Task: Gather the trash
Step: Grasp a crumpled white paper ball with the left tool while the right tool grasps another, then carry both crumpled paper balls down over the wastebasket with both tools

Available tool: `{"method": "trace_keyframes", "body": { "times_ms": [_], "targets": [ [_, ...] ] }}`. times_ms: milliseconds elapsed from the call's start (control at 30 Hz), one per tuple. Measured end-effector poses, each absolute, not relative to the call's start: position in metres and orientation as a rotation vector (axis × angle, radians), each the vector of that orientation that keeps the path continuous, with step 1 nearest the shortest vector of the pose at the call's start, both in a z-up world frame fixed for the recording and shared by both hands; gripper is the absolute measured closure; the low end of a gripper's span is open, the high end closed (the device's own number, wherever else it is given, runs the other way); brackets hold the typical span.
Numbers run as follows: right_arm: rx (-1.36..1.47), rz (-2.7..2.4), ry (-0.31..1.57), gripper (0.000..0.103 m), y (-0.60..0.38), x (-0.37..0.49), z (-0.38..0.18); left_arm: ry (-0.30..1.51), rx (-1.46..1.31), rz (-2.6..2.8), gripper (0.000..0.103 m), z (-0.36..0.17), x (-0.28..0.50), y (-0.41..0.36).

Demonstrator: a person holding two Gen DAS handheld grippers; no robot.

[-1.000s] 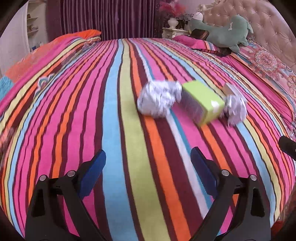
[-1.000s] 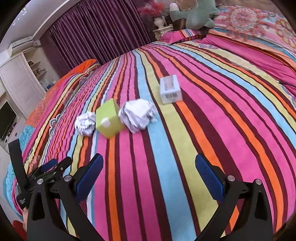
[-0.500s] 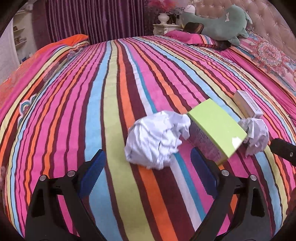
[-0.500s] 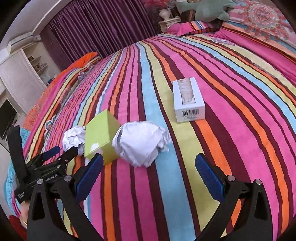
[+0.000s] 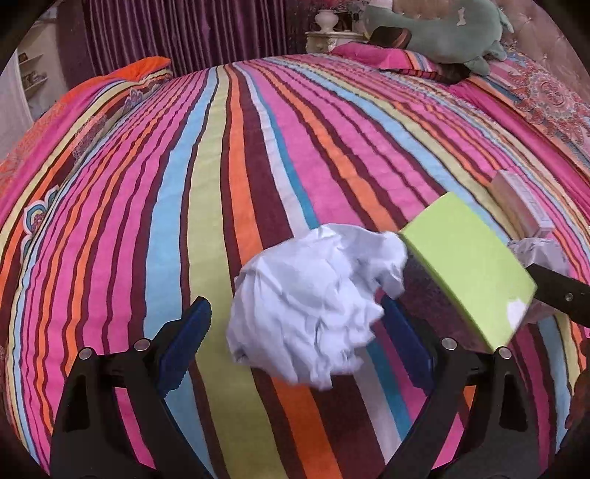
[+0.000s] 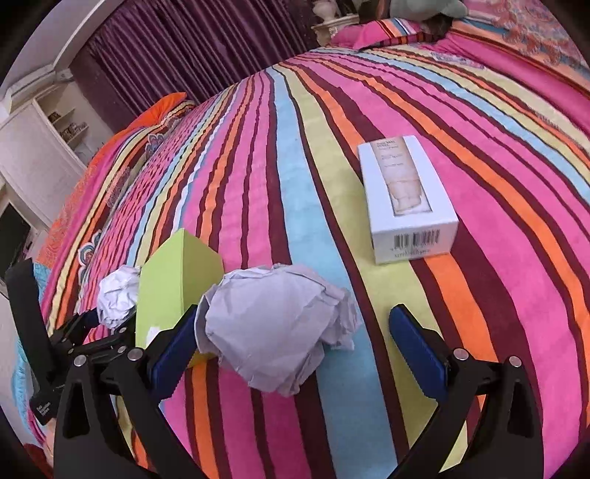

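On the striped bedspread lie two crumpled white paper balls, a lime green box and a white carton. In the left wrist view my left gripper (image 5: 298, 342) is open with one paper ball (image 5: 313, 306) between its fingers; the green box (image 5: 468, 265) leans just right of it, and a second ball (image 5: 538, 250) lies beyond. In the right wrist view my right gripper (image 6: 295, 342) is open around the other paper ball (image 6: 273, 324). The green box (image 6: 173, 283) is at its left, the white carton (image 6: 405, 199) further ahead. The left gripper (image 6: 92, 324) shows at the first ball (image 6: 118, 294).
The striped bed (image 5: 184, 184) fills both views. A green plush toy (image 5: 442, 33) and pillows lie at the headboard. Purple curtains (image 6: 184, 48) and a white shelf unit (image 6: 40, 147) stand beyond the far side.
Both grippers have moved forward and down toward the trash. Each paper ball now sits between a gripper's open fingers instead of well ahead of them.
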State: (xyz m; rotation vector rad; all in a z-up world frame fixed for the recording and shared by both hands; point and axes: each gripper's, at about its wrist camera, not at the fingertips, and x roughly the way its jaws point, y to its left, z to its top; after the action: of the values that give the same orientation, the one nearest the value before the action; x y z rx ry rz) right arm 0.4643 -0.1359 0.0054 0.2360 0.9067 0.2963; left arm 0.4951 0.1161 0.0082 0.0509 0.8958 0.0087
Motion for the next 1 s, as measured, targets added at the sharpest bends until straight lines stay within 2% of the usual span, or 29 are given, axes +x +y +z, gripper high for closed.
{"method": "trace_keyframes", "body": {
  "times_ms": [267, 333, 367, 400, 433, 500, 633, 1000],
  "targets": [
    [0.13, 0.291, 0.875, 0.009, -0.13, 0.462, 0.004, 0.892, -0.013, 0.028, 0.013, 0.002, 0.496, 0.124],
    [0.117, 0.298, 0.865, 0.015, -0.128, 0.46, 0.004, 0.885, -0.011, 0.027, 0.014, 0.002, 0.494, 0.124],
    [0.119, 0.308, 0.866, 0.019, -0.127, 0.46, 0.003, 0.881, -0.009, 0.027, 0.017, 0.002, 0.494, 0.123],
    [0.124, 0.332, 0.868, 0.027, -0.125, 0.46, 0.003, 0.881, -0.008, 0.023, 0.022, 0.002, 0.494, 0.123],
    [0.124, 0.344, 0.868, 0.035, -0.124, 0.46, 0.003, 0.883, -0.007, 0.017, 0.032, 0.002, 0.494, 0.122],
    [0.111, 0.351, 0.863, 0.04, -0.122, 0.458, 0.004, 0.894, -0.01, 0.002, 0.042, 0.002, 0.495, 0.12],
    [0.107, 0.355, 0.865, 0.047, -0.122, 0.453, 0.006, 0.895, -0.01, 0.001, 0.047, 0.003, 0.491, 0.118],
    [0.09, 0.212, 0.835, 0.048, -0.143, 0.419, 0.018, 0.863, -0.065, 0.029, 0.047, 0.023, 0.455, 0.121]
  ]
}}
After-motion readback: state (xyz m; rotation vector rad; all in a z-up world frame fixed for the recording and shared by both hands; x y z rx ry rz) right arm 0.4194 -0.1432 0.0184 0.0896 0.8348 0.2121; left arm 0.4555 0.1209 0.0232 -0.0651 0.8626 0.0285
